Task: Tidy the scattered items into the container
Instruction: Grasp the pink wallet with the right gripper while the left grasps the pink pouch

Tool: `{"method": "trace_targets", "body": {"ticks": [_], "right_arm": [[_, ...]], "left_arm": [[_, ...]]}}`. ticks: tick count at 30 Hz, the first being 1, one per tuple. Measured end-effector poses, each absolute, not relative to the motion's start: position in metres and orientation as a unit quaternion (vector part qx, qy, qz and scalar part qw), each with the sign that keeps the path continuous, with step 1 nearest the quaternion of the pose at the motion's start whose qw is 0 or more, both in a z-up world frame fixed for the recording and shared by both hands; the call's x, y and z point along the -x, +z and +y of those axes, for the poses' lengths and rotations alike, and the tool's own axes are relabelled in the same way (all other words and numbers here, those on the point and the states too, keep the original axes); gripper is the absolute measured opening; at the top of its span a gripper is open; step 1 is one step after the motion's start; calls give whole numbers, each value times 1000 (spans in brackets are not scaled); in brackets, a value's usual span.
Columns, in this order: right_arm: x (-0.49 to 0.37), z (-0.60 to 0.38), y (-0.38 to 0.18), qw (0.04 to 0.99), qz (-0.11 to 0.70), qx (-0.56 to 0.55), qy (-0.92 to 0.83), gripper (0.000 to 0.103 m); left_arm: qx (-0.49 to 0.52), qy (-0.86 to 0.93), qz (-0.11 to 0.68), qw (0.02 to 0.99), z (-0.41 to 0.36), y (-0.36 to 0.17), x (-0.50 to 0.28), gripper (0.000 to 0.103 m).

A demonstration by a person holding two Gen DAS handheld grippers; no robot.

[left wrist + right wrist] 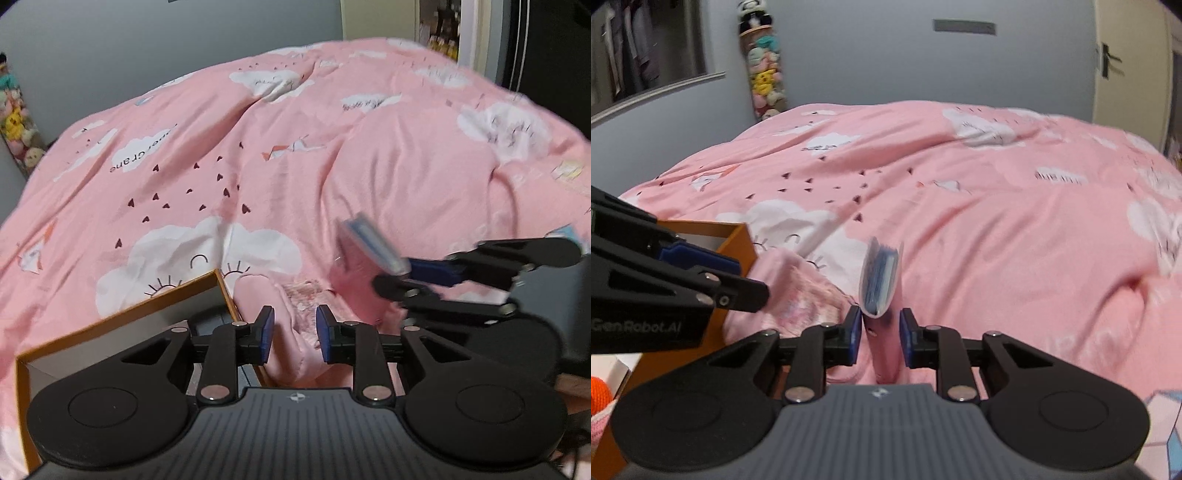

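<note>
The right hand-held gripper (pixel 877 334) is clenched on a pink pouch (pixel 884 354) with a bluish, clear-wrapped pack (pixel 879 277) sticking up from its top, held above the pink cloud-print duvet (pixel 997 229) on the bed. The left hand-held gripper (pixel 295 334) is released, its 2 blue pads (pixel 267 334) spread apart with a pink patterned cloth (pixel 295 306) lying below, not pinched. That cloth rests on the duvet just beside the orange-edged cardboard box (pixel 122 325), which sits at the bed's near left. A column of plush toys (pixel 764 74) hangs on the grey wall.
</note>
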State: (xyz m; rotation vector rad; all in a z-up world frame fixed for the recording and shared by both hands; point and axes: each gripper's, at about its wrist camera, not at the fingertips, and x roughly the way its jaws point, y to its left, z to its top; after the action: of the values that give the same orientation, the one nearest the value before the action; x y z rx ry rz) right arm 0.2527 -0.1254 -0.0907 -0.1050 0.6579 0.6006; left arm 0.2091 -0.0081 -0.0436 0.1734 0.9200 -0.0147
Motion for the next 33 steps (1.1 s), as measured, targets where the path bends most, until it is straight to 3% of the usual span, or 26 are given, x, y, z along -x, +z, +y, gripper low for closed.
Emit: {"method": "trace_targets", "body": {"ticks": [10,13,17,33], "right_arm": [[-261,-140,-99,900,328,15,287,24],[-262,-140,-101,900,326,11,290,25],[-264,-141,-101,901,324,4,289,21],[-229,-160,-61,910,303,-22,283,19]], "left_arm": [[-126,41,479,868,-21,-63,-231,28],[-139,54,475,867,-25,-66,-233,18],[-131,54,468,872,-22,-66,-233,11],[-27,6,379,925,1,-1,-175,8]]}}
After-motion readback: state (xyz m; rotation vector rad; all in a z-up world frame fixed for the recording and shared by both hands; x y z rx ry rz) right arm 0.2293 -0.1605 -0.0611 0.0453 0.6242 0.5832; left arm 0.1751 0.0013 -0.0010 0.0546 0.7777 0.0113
